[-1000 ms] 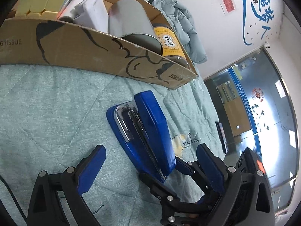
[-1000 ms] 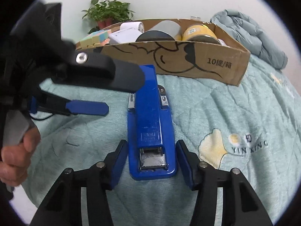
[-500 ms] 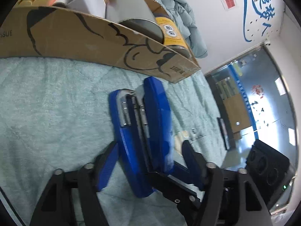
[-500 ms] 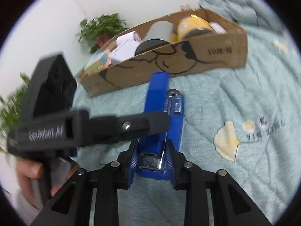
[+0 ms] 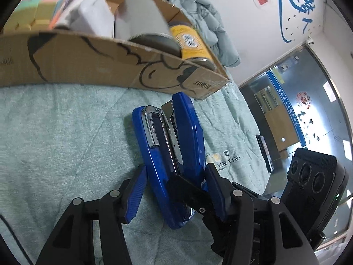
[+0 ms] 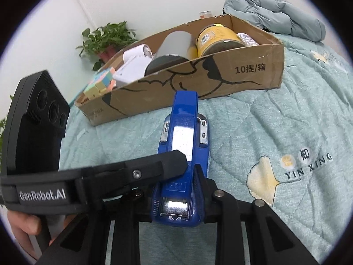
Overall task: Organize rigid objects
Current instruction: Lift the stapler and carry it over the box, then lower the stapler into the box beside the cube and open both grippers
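Blue stapler [image 6: 183,161] lies on the bed by the box [image 6: 253,70]; right tool [image 6: 177,201] grips its end, left tool [image 5: 176,190] seemingly clamps its sides, having just been closing.

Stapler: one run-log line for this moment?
stapler: on quilt, before box | right gripper: shut on stapler | left gripper: closing around stapler

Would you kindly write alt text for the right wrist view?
The right gripper clamps a blue metal stapler on a teal quilt, the left gripper touching it. Behind sits a brown cardboard box of objects.
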Demonstrator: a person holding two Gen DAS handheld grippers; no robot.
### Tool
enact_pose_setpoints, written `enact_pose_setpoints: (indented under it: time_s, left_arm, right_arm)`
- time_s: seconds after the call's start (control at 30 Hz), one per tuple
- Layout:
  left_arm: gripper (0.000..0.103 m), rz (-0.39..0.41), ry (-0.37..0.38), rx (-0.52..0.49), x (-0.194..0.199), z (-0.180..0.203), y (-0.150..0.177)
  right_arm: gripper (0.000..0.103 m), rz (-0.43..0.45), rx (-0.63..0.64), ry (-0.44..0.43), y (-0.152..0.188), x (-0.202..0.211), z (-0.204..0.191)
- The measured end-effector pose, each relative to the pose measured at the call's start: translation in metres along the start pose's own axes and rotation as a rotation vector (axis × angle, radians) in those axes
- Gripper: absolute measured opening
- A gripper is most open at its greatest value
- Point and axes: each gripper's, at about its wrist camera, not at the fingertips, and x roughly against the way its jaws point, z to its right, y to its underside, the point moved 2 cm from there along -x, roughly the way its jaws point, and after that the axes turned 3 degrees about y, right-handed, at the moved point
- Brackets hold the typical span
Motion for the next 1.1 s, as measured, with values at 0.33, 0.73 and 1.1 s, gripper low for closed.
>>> enact_pose_setpoints:
  time_s: [0.33,0.73,1.1]
  left_arm:
    - [0.051,0.177,-0.055,-0.092,0.07,0.029,-0.015]
    - [0.051,0.342,-0.142,-0.128,0.171,0.009,-0.083]
    - [0.051,0.332,-0.184,-0.054,0.208,-0.077,-0.19]
  right_arm:
    - [0.025,0.123,0.096,-0.016,-0.019,0.033,-0.045]
    - [0.025,0.223,0.225,-0.113,-0.085,0.028,-0.124]
    - [0.025,0.172,0.255,-0.15,-0.156,-0.04,-0.187]
